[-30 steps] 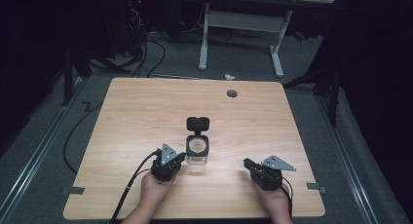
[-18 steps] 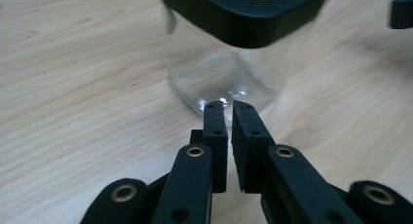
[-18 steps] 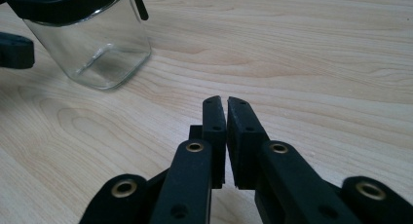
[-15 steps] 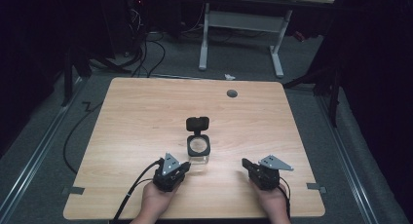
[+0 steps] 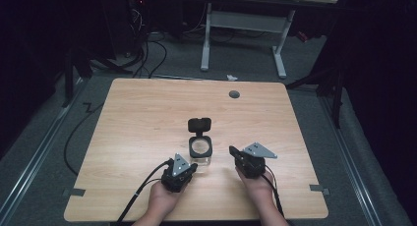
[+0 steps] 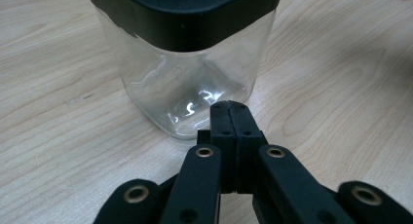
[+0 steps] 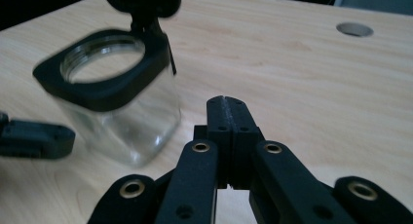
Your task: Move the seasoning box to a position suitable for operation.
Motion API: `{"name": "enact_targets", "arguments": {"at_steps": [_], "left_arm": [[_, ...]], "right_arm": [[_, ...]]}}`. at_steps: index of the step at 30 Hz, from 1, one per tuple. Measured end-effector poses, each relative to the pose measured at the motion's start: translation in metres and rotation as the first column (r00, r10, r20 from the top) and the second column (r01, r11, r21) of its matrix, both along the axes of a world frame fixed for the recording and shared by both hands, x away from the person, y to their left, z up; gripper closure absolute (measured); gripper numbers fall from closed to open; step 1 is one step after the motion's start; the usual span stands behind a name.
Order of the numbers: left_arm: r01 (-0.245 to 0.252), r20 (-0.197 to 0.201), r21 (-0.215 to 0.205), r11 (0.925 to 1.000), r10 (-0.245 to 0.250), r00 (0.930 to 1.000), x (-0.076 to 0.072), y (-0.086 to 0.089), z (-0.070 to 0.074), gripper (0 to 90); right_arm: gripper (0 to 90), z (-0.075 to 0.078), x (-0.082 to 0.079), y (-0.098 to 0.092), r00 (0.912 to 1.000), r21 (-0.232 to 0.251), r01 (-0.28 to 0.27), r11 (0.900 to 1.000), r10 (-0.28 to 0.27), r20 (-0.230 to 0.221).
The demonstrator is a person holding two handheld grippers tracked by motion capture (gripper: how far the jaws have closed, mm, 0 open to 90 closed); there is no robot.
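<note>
A clear square jar (image 5: 200, 150) with a black collar stands on the wooden table (image 5: 147, 118), its hinged black lid (image 5: 199, 124) flipped up and open. My left gripper (image 5: 190, 166) sits just in front of the jar, slightly left, with its jaws shut and empty. In the left gripper view the tips (image 6: 229, 107) nearly touch the jar's glass base (image 6: 185, 73). My right gripper (image 5: 231, 151) is to the right of the jar, also shut on nothing. The right gripper view has its tips (image 7: 225, 103) a short gap from the jar (image 7: 114, 102), with the left gripper (image 7: 34, 136) beyond.
A round grey cable hole (image 5: 234, 94) lies in the table's far right part. Beyond the table are a white desk frame (image 5: 243, 19) and cables on the floor (image 5: 142, 44). Bare wood surrounds the jar on the far side.
My right gripper has moved left and forward, closer to the jar. My left gripper has shifted slightly back and right. The jar has stayed put.
</note>
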State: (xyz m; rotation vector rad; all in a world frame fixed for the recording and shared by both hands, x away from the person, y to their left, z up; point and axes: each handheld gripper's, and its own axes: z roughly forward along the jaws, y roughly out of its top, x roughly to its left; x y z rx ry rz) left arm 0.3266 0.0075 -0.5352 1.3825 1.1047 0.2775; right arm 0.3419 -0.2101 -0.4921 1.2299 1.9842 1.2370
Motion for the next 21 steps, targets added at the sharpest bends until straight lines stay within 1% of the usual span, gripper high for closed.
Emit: {"name": "enact_targets", "arguments": {"at_steps": [2, 4, 5, 6, 9, 10, 12, 14, 17, 18, 19, 21], "left_arm": [[0.005, -0.006, -0.001, 1.0000, -0.005, 1.0000, -0.001, 0.000, 0.001, 90.0], [0.010, -0.002, 0.003, 0.9999, -0.010, 0.9999, -0.001, 0.000, 0.002, 90.0], [0.006, -0.003, -0.004, 1.0000, -0.006, 1.0000, 0.000, 0.000, 0.002, 90.0], [0.005, -0.005, 0.001, 1.0000, -0.005, 1.0000, 0.001, 0.000, 0.001, 90.0], [-0.007, -0.014, -0.019, 0.9998, 0.007, 0.9999, 0.005, 0.001, 0.002, 90.0], [-0.007, -0.014, -0.022, 0.9997, 0.007, 0.9999, 0.005, 0.002, 0.003, 90.0], [-0.013, -0.015, -0.020, 0.9997, 0.013, 0.9998, 0.006, 0.002, 0.002, 90.0], [-0.012, -0.018, -0.012, 0.9999, 0.012, 0.9998, 0.006, 0.002, 0.001, 90.0], [0.002, -0.005, -0.006, 1.0000, -0.002, 1.0000, 0.004, 0.001, -0.001, 90.0], [0.008, -0.006, -0.010, 0.9999, -0.008, 0.9999, 0.004, 0.001, 0.000, 90.0], [0.000, -0.007, -0.015, 0.9999, 0.000, 1.0000, 0.005, 0.001, -0.001, 90.0], [-0.003, -0.031, -0.038, 0.9993, 0.002, 0.9995, 0.008, 0.003, 0.000, 90.0]], "right_arm": [[90.0, 0.006, 0.008, 0.005, 1.0000, 0.002, -0.002, 1.000, 0.002, 0.006], [90.0, 0.011, 0.015, 0.010, 0.9999, -0.001, -0.006, 1.000, 0.006, 0.012], [90.0, 0.015, 0.020, 0.014, 0.9998, -0.004, -0.010, 1.000, 0.010, 0.017], [90.0, 0.018, 0.024, 0.016, 0.9997, -0.005, -0.014, 1.000, 0.014, 0.021], [90.0, 0.028, 0.035, 0.023, 0.9992, -0.008, -0.015, 1.000, 0.015, 0.037], [89.8, 0.031, 0.037, 0.025, 0.9992, -0.009, -0.014, 1.000, 0.014, 0.038], [89.8, 0.037, 0.042, 0.028, 0.9984, -0.010, -0.013, 1.000, 0.014, 0.055], [89.7, 0.042, 0.046, 0.030, 0.9979, -0.012, -0.010, 1.000, 0.011, 0.064], [89.7, 0.046, 0.051, 0.030, 0.9970, -0.010, -0.005, 1.000, 0.006, 0.077], [89.8, 0.048, 0.053, 0.031, 0.9974, -0.007, -0.001, 1.000, 0.001, 0.073], [89.8, 0.049, 0.055, 0.032, 0.9969, -0.006, -0.004, 1.000, 0.004, 0.078], [89.8, 0.053, 0.058, 0.034, 0.9968, 0.002, -0.002, 1.000, 0.002, 0.080]]}}
